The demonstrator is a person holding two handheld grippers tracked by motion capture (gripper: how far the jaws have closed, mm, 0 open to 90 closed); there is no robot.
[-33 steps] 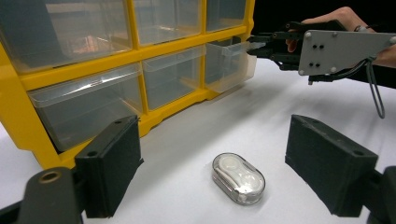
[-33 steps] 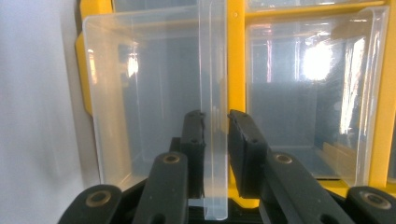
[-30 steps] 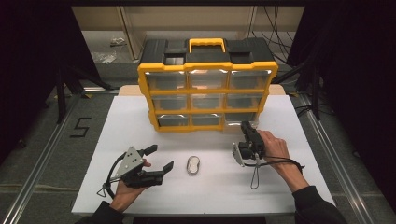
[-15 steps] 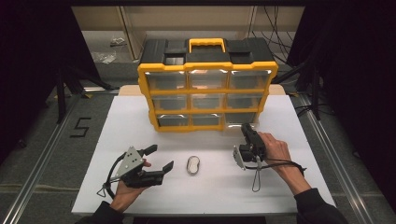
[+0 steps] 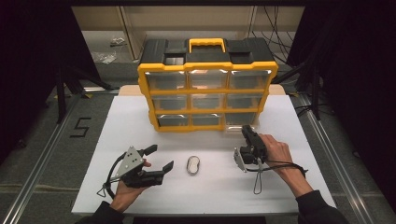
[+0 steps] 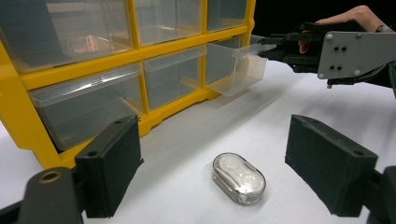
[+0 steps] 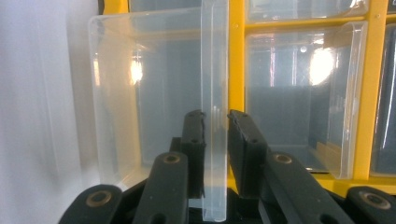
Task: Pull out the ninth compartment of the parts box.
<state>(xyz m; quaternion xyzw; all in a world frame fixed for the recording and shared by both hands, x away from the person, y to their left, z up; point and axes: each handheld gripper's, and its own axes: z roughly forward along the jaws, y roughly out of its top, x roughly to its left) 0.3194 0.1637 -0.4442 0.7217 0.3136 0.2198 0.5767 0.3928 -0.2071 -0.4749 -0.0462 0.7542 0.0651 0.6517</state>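
Note:
A yellow organizer with clear drawers stands at the back of the white table. Its bottom right drawer is pulled partly out. My right gripper is shut on that drawer's front lip, with a pad on each side of the clear plastic; in the high view the right gripper points at the organizer's bottom row. A small clear oval case lies on the table between the hands. My left gripper rests low on the table, open, with the case just ahead of its jaws and untouched.
The white table top ends at a near edge close to the forearms. Dark stands and cables sit on the floor left and right of the table. The organizer's other drawers are pushed in.

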